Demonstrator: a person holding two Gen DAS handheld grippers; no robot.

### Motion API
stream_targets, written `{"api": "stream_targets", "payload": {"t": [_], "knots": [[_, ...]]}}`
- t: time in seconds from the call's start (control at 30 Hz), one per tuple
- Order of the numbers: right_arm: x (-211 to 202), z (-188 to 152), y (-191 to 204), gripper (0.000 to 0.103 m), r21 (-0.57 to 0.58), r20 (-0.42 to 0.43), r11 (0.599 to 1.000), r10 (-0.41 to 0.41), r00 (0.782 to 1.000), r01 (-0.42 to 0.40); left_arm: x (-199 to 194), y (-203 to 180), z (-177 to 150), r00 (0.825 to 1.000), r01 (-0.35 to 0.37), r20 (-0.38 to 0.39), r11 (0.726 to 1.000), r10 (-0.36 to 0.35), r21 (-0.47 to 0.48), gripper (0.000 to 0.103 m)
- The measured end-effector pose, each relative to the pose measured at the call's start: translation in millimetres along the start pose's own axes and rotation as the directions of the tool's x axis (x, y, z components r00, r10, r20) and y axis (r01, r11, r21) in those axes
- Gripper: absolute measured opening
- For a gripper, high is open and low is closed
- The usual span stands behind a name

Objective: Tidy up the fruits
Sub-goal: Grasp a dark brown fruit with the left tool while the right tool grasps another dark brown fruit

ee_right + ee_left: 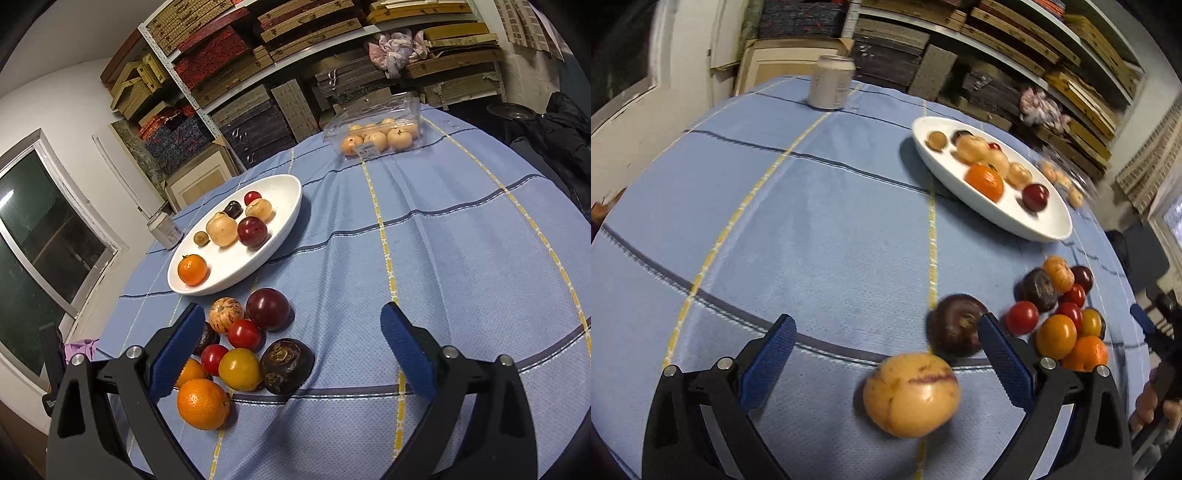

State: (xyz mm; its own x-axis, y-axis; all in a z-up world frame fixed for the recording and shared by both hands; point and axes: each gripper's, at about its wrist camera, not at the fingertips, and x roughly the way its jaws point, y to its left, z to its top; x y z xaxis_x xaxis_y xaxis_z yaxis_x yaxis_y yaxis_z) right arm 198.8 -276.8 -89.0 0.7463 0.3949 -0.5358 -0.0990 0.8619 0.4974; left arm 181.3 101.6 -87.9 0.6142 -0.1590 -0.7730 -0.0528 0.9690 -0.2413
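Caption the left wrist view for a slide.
Open left gripper over a yellow striped fruit on the blue tablecloth, white dish of fruit beyond.

Blue striped tablecloth [461, 240], white dish [284, 192], possibly purple-streaked yellow fruit [911, 394].

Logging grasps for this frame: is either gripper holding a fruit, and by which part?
Neither. The left gripper is open around a yellow fruit, untouched; the right gripper is open, empty.

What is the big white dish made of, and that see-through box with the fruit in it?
The white dish looks like glazed ceramic: smooth, glossy, thick rounded rim, though hard plastic cannot be ruled out. The see-through box looks like thin clear plastic: the pale fruit show through it, its walls catch glints, and it carries a price label.
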Motion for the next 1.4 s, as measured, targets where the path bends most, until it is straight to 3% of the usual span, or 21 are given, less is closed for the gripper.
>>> {"api": "stream_targets", "payload": {"t": [0.13, 0.2, 0.27, 0.4, 0.47, 0.57, 0.63, 0.7, 0.77, 1.0, 1.1, 1.27, 1.4], "knots": [[1, 0, 0, 0.094, -0.001, -0.002, 1.0, -0.001, 1.0, 0.001, 6, -19, 0, 1.0, 0.017, -0.005, 0.997, -0.017, 0.073, 0.099], [2, 0, 0, 0.094, -0.004, -0.005, 1.0, -0.001, 1.0, 0.001, 10, -27, 0, 1.0, -0.03, 0.008, 0.993, 0.03, 0.117, 0.099], [3, 0, 0, 0.094, -0.008, -0.008, 1.0, -0.003, 1.0, 0.003, 13, -40, -1, 0.992, -0.123, 0.048, 0.974, 0.116, 0.193, 0.1], [5, -2, 1, 0.094, -0.018, -0.016, 1.0, -0.008, 1.0, 0.008, 15, -62, -8, 0.977, -0.209, 0.106, 0.926, 0.184, 0.314, 0.099], [6, -2, 1, 0.094, -0.019, -0.018, 1.0, -0.011, 1.0, 0.01, 17, -69, -12, 0.978, -0.206, 0.108, 0.908, 0.179, 0.364, 0.099], [6, -2, 2, 0.094, -0.023, -0.021, 1.0, -0.014, 1.0, 0.014, 23, -72, -10, 0.987, -0.158, 0.069, 0.903, 0.142, 0.399, 0.098], [7, -3, 2, 0.094, -0.026, -0.025, 1.0, -0.016, 1.0, 0.015, 27, -70, -8, 0.992, -0.123, 0.044, 0.908, 0.115, 0.4, 0.089], [8, -3, 2, 0.094, -0.033, -0.03, 0.999, -0.015, 0.999, 0.014, 30, -69, -7, 0.995, -0.101, 0.021, 0.911, 0.101, 0.399, 0.072], [8, -3, 4, 0.094, -0.042, -0.033, 0.999, -0.017, 0.999, 0.015, 31, -69, -7, 0.997, -0.076, 0.014, 0.915, 0.076, 0.395, 0.065], [10, -6, 11, 0.094, -0.097, -0.041, 0.995, -0.03, 0.999, 0.026, 34, -76, -8, 0.998, -0.057, 0.01, 0.907, 0.058, 0.418, 0.052], [9, -11, 20, 0.093, -0.174, -0.035, 0.984, -0.052, 0.998, 0.046, 33, -78, -10, 0.999, -0.052, 0.009, 0.906, 0.053, 0.42, 0.047], [12, -26, 39, 0.055, -0.338, -0.043, 0.937, -0.104, 0.994, 0.084, 28, -72, -11, 0.999, -0.044, 0.013, 0.921, 0.042, 0.386, 0.044], [27, -36, 42, 0.051, -0.396, -0.093, 0.912, -0.151, 0.984, 0.102, 24, -66, -9, 1.0, -0.026, 0.011, 0.936, 0.023, 0.352, 0.044]]}}
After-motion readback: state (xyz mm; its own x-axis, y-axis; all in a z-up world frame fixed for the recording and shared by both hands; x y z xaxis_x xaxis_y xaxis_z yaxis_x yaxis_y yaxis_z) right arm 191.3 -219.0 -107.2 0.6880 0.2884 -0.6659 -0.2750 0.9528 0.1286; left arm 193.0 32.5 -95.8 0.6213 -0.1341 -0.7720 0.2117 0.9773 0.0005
